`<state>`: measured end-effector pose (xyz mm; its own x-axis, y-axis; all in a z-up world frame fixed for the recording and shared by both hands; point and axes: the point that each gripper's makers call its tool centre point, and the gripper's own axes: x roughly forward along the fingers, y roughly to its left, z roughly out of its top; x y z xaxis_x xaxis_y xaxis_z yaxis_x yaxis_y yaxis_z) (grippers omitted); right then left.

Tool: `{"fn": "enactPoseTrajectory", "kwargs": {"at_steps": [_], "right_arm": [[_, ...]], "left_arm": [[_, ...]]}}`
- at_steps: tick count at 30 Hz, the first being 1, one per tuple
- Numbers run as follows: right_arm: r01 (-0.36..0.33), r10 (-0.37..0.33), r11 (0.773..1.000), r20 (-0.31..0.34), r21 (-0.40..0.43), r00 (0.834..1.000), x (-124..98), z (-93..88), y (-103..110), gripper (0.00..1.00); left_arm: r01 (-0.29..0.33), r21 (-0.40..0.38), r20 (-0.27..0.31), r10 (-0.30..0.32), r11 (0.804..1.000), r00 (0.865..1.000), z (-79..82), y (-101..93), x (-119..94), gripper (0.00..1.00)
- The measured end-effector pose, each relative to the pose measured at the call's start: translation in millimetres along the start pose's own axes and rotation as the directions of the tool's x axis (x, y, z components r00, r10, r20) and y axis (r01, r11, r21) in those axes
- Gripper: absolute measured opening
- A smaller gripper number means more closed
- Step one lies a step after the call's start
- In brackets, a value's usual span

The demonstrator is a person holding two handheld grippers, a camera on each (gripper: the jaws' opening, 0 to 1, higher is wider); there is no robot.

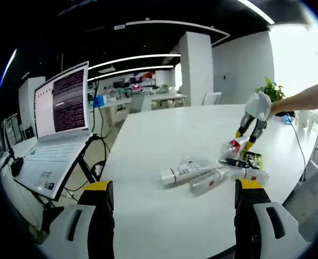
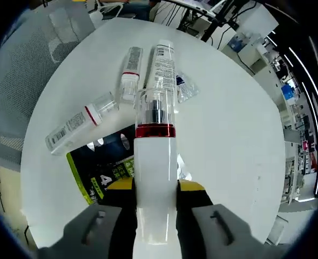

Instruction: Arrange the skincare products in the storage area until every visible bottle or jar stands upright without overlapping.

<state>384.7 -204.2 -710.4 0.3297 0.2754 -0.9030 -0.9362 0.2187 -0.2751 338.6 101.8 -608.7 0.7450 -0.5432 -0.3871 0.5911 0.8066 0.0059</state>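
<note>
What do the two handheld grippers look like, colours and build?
Left gripper: two chunky jaws, black inner faces, yellow pads at the tips, light grey outer shells. Right gripper: the same build, grey shells, black jaws, yellow tip pads. Seen from the left gripper view, it has a white rounded body with black-and-yellow jaws; the person's arm behind it is bare, no sleeve visible.

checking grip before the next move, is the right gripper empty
No, the right gripper is shut on a white bottle with a red band and clear cap.

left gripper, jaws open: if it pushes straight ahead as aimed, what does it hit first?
Probably the lying tube, nearest of the product cluster on the white table, ahead of the open left gripper. Depth is unclear; it may only meet bare tabletop first.
</note>
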Motion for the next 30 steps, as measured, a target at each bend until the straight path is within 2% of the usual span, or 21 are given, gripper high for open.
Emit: {"fn": "enactPoseTrajectory", "kwargs": {"at_steps": [3,7,9,11,16,17,20,25,27,30], "right_arm": [[0.019,-0.020,0.999,0.037,0.031,0.999,-3,4.1,-1,0.24],[0.041,-0.052,0.994,0.110,0.097,0.993,-10,19.2,-1,0.24],[0.047,-0.066,0.990,0.148,0.133,0.987,-13,24.9,-2,0.24],[0.053,-0.089,0.982,0.195,0.179,0.977,-20,33.4,1,0.25],[0.060,-0.121,0.971,0.257,0.232,0.959,-27,45.4,2,0.25],[0.054,-0.124,0.966,0.270,0.252,0.955,-30,48.8,4,0.25],[0.042,-0.152,0.948,0.331,0.317,0.931,-37,58.8,7,0.25],[0.009,-0.171,0.928,0.405,0.372,0.898,-45,72.8,11,0.25],[0.001,-0.185,0.919,0.431,0.393,0.883,-50,79.0,14,0.25],[-0.021,-0.191,0.909,0.461,0.416,0.867,-52,85.7,17,0.25]], "left_arm": [[0.080,-0.029,0.017,-0.079,0.996,0.997,8.8,-12.3,7,0.81],[0.150,-0.070,0.020,-0.149,0.986,0.989,16.9,-22.3,14,0.80],[0.197,-0.081,0.027,-0.195,0.977,0.980,22.6,-29.6,18,0.77],[0.257,-0.108,0.053,-0.252,0.960,0.966,30.3,-39.6,21,0.74],[0.313,-0.097,0.061,-0.309,0.945,0.949,39.7,-51.1,30,0.69],[0.343,-0.110,0.067,-0.337,0.933,0.939,42.3,-56.5,32,0.68],[0.385,-0.119,0.076,-0.379,0.915,0.922,46.0,-63.6,38,0.63],[0.457,-0.121,0.074,-0.452,0.881,0.889,50.3,-79.7,53,0.54],[0.476,-0.102,0.077,-0.470,0.874,0.879,53.5,-85.2,58,0.52],[0.536,-0.098,0.098,-0.528,0.838,0.844,61.2,-99.5,68,0.52]]}}
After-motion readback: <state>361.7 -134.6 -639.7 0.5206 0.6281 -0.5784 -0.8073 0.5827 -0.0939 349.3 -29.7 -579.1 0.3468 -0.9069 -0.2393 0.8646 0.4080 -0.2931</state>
